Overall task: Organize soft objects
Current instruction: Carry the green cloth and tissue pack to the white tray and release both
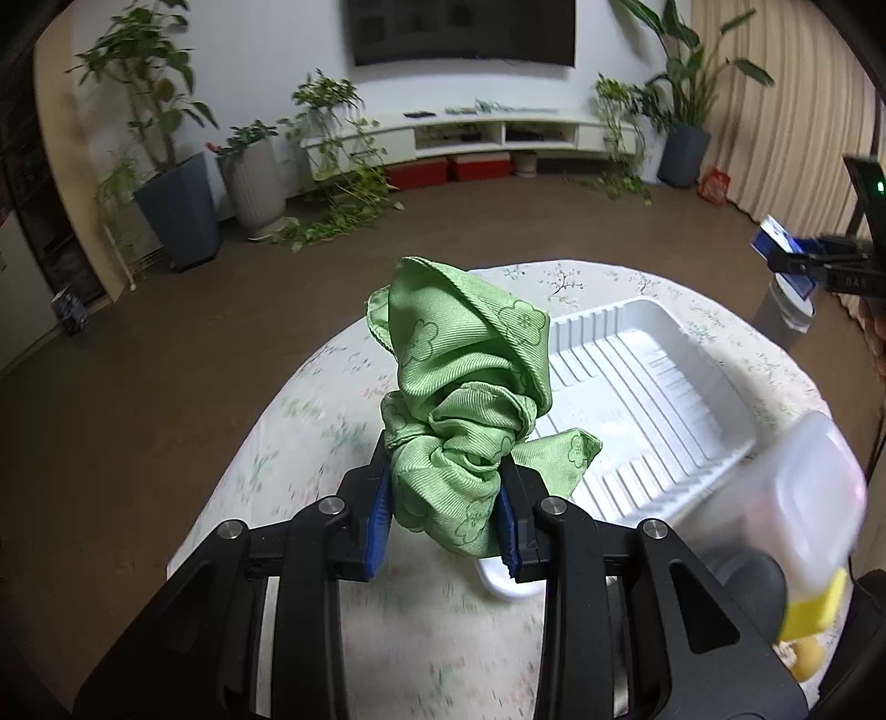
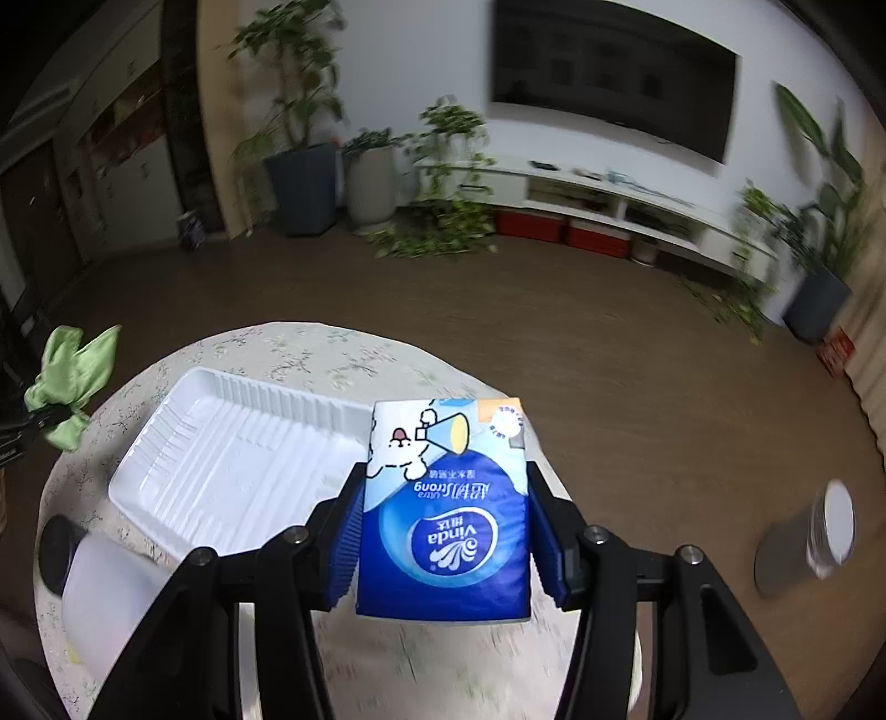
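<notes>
A home living room. A wall-mounted television point(image 1: 462, 30) hangs above a long white media console point(image 1: 470, 133), with potted plants point(image 1: 166, 166) on the brown floor point(image 1: 166, 343) and pleated curtains point(image 1: 786, 111) alongside.

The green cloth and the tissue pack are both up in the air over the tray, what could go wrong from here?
1. The green cloth is bunched in the left hand-held gripper; its loose ends could drape over the rim of the white tray.
2. The tissue pack, clamped by its sides in the right hand-held gripper, could land on the cloth.
3. The clear container near the tray could get knocked.
</notes>
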{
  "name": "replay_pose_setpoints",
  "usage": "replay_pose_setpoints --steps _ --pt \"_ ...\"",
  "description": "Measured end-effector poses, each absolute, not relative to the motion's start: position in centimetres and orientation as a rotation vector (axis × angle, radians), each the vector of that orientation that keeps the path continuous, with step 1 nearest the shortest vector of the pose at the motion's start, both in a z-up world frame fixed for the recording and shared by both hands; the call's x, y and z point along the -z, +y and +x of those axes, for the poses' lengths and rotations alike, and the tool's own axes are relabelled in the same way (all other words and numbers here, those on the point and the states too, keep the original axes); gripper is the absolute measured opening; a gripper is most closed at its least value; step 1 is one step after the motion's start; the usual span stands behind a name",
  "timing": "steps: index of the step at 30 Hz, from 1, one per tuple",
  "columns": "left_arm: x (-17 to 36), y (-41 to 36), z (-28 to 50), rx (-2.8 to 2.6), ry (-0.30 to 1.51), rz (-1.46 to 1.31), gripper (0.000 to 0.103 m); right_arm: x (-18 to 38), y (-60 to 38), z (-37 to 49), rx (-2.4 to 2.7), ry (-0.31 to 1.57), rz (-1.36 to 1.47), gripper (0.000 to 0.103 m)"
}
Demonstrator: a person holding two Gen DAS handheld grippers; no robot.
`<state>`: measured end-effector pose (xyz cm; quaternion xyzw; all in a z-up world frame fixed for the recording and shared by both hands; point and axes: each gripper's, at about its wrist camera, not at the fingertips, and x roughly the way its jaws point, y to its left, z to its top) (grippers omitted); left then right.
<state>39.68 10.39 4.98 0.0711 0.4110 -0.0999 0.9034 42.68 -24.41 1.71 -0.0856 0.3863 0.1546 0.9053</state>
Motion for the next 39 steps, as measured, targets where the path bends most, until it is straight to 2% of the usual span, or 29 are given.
replay_pose_setpoints --steps 14,27,31,32,35,39 --pt "1.2 5.2 44.5 0.391 0.976 0.281 0.028 4.9 -13.9 47.4 -0.573 0.913 -0.338 0.055" --pt "3.2 4.2 45.5 0.415 1.034 0.285 0.033 10.5 -12.0 48.6 -0.623 1.017 -0.417 0.055" --pt "3.8 4.4 45.3 0.414 1.035 0.260 0.045 10.6 -12.5 48.4 -0.629 1.020 -0.392 0.056" --pt "3.7 4.4 45.4 0.411 1.028 0.254 0.051 10.6 -12.7 48.4 -0.627 1.018 -0.383 0.056" --pt "3.8 4.6 45.3 0.413 1.015 0.239 0.061 10.8 -12.8 48.3 -0.620 0.996 -0.404 0.077" --pt "4.0 4.0 45.2 0.436 1.013 0.259 0.072 10.9 -12.9 47.7 -0.620 0.956 -0.423 0.080"
